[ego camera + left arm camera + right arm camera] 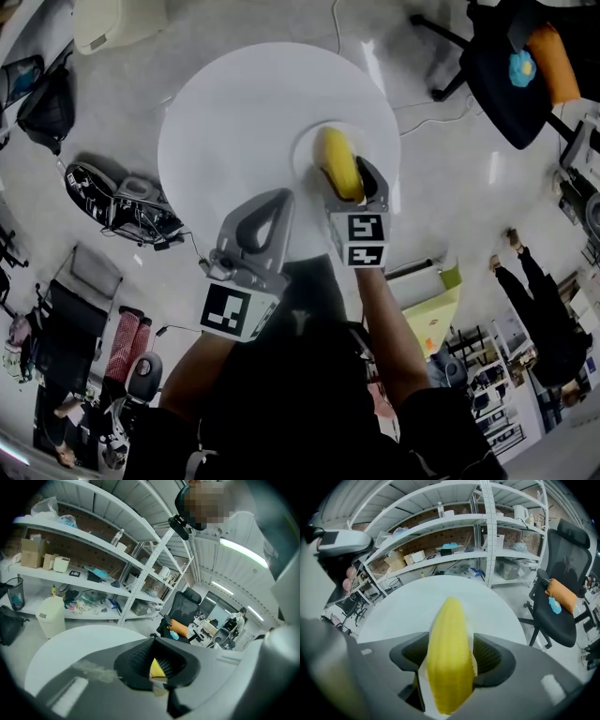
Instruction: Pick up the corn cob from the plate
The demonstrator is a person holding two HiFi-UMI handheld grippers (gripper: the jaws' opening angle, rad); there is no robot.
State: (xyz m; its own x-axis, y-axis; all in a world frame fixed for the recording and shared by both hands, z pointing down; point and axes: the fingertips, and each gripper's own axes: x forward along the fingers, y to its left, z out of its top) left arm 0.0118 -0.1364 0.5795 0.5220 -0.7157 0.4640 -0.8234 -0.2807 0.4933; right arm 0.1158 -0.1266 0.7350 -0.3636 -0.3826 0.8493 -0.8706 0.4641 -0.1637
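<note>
A yellow corn cob [339, 161] lies on a white plate [302, 155] at the right side of the round white table [234, 112]. My right gripper [349, 178] is open and straddles the near end of the cob. In the right gripper view the cob [449, 658] runs lengthwise between the dark pads [492, 658], with a thin gap on the right side. My left gripper [279, 195] hangs over the table's near edge, left of the plate, with its fingers meeting at the tips and nothing in them. In the left gripper view a sliver of the cob [157, 667] shows past the pads.
A black office chair [511, 75] with an orange cushion stands to the right of the table. A person [534, 300] stands further right. Bags and cables [112, 202] lie on the floor at left. White shelving [440, 527] and a white bin [49, 616] stand beyond the table.
</note>
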